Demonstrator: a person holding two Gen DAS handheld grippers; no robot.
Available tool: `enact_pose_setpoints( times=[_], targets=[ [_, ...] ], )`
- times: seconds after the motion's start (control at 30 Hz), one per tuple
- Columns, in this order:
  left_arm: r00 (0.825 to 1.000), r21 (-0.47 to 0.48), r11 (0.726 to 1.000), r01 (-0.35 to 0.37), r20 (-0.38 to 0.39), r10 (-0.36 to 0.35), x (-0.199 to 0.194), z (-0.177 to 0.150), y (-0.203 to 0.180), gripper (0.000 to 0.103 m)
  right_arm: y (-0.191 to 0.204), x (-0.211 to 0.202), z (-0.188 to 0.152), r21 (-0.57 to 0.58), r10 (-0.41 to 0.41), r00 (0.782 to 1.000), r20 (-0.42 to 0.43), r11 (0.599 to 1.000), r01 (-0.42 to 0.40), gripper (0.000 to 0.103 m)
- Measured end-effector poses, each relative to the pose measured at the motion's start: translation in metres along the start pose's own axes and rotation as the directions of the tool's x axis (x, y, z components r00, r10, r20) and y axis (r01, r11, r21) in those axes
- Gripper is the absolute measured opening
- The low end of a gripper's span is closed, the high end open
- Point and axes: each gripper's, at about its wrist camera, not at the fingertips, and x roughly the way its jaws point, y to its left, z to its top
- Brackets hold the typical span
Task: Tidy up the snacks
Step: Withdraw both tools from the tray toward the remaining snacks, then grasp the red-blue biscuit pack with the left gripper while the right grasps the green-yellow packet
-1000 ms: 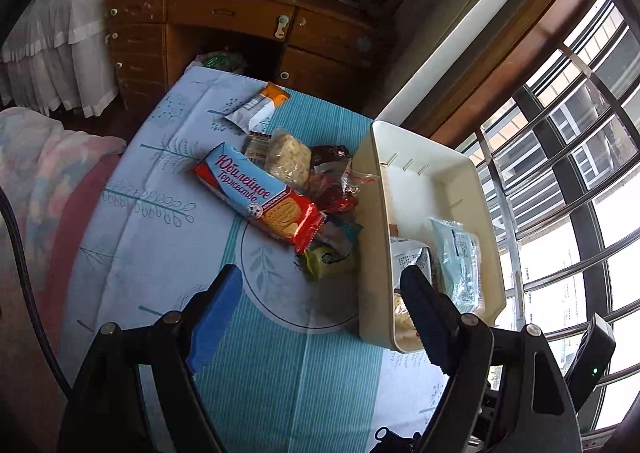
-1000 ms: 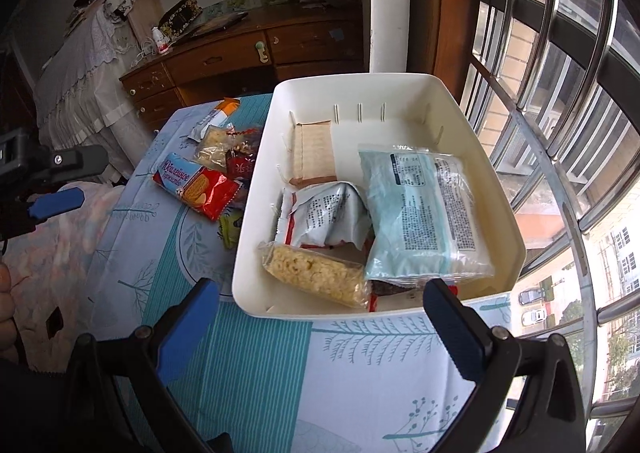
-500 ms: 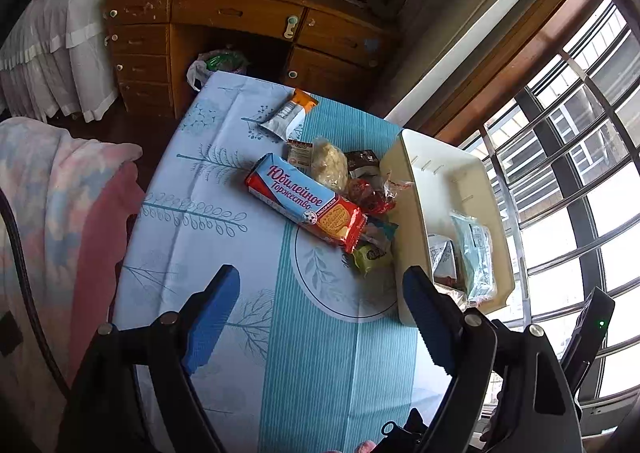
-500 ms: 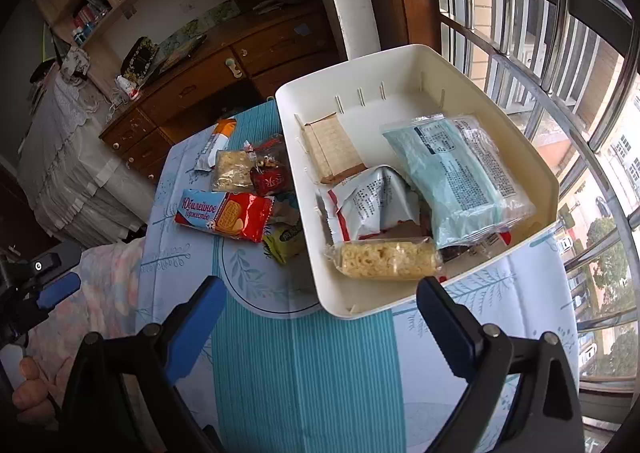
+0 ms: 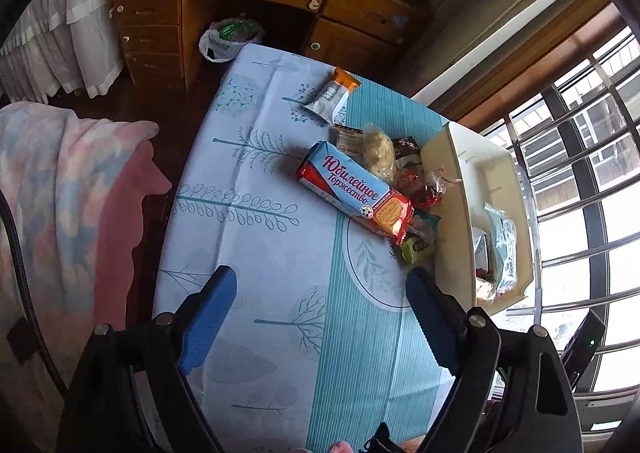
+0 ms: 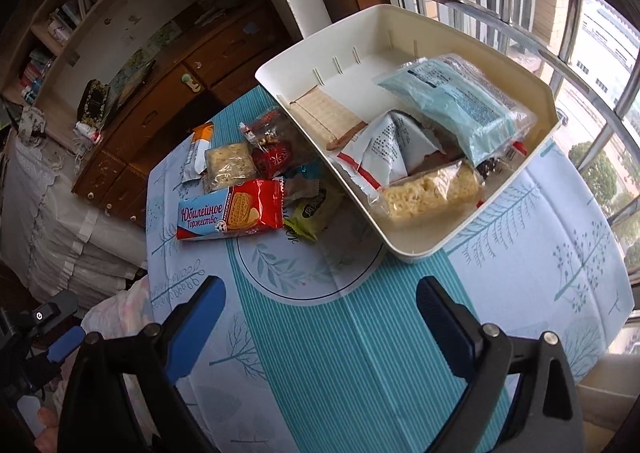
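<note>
Grippers: left gripper [image 5: 320,305] jaws opening and right gripper [image 6: 320,317] jaws spread, both empty above the tablecloth [image 6: 360,353], biscuit pack [image 6: 230,215] and tray [image 6: 404,249] ahead.

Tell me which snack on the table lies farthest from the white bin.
The white wrapper with the orange end, alone at the far edge of the pile. The biscuit pack and the rest crowd nearer the bin.

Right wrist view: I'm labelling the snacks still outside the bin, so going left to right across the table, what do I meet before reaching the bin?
Orange-and-white bar wrapper → red-and-blue biscuit pack → green snack packet → white bin.
</note>
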Motion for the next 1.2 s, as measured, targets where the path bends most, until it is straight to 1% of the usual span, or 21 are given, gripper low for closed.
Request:
enact_pose_setpoints(
  times=[0.17, 0.27, 0.37, 0.47, 0.6, 0.73, 0.8, 0.87, 0.97, 1.07, 1.2],
  targets=[
    [0.999, -0.068, 0.998, -0.016, -0.043, 0.013, 0.012, 0.018, 0.013, 0.086, 0.011, 0.008, -0.007, 0.064, -0.028, 1.0, 0.015, 0.998, 0.027, 0.096],
    [0.997, -0.129, 0.991, -0.021, -0.072, 0.012, 0.021, 0.028, 0.015, 0.086, 0.018, 0.012, -0.01, 0.088, -0.036, 0.999, 0.016, 0.996, 0.034, 0.096],
    [0.992, -0.201, 0.978, -0.058, -0.121, 0.034, 0.036, 0.036, 0.015, 0.086, 0.024, 0.015, -0.01, 0.087, -0.048, 0.999, 0.02, 0.995, 0.046, 0.096],
    [0.987, -0.283, 0.957, -0.066, -0.16, 0.021, 0.051, 0.042, 0.013, 0.086, 0.025, 0.021, -0.008, 0.086, -0.062, 0.998, 0.018, 0.994, 0.06, 0.096],
    [0.981, -0.314, 0.945, -0.091, -0.194, 0.03, 0.069, 0.049, 0.001, 0.086, 0.023, 0.033, -0.004, 0.096, -0.053, 0.999, 0.012, 0.994, 0.051, 0.095],
    [0.976, -0.339, 0.937, -0.084, -0.216, 0.01, 0.089, 0.056, -0.01, 0.086, 0.021, 0.048, -0.003, 0.115, -0.058, 0.998, 0.018, 0.992, 0.056, 0.095],
    [0.975, -0.355, 0.931, -0.087, -0.224, 0.006, 0.097, 0.058, -0.013, 0.086, 0.019, 0.054, -0.005, 0.123, -0.066, 0.997, 0.031, 0.99, 0.062, 0.091],
    [0.972, -0.37, 0.925, -0.085, -0.234, -0.005, 0.106, 0.059, -0.015, 0.086, 0.016, 0.062, -0.005, 0.136, -0.064, 0.998, 0.026, 0.989, 0.06, 0.086],
    [0.967, -0.354, 0.931, -0.083, -0.253, -0.01, 0.121, 0.065, -0.02, 0.086, 0.013, 0.075, -0.005, 0.148, -0.043, 0.999, 0.03, 0.988, 0.038, 0.083],
    [0.967, -0.377, 0.922, -0.081, -0.256, -0.019, 0.135, 0.069, -0.02, 0.086, 0.015, 0.088, -0.006, 0.144, -0.029, 0.999, 0.03, 0.989, 0.025, 0.077],
    [0.97, -0.409, 0.911, -0.045, -0.235, -0.058, 0.154, 0.071, -0.019, 0.086, 0.022, 0.103, -0.007, 0.096, -0.056, 0.997, 0.052, 0.994, 0.051, 0.077]
  ],
)
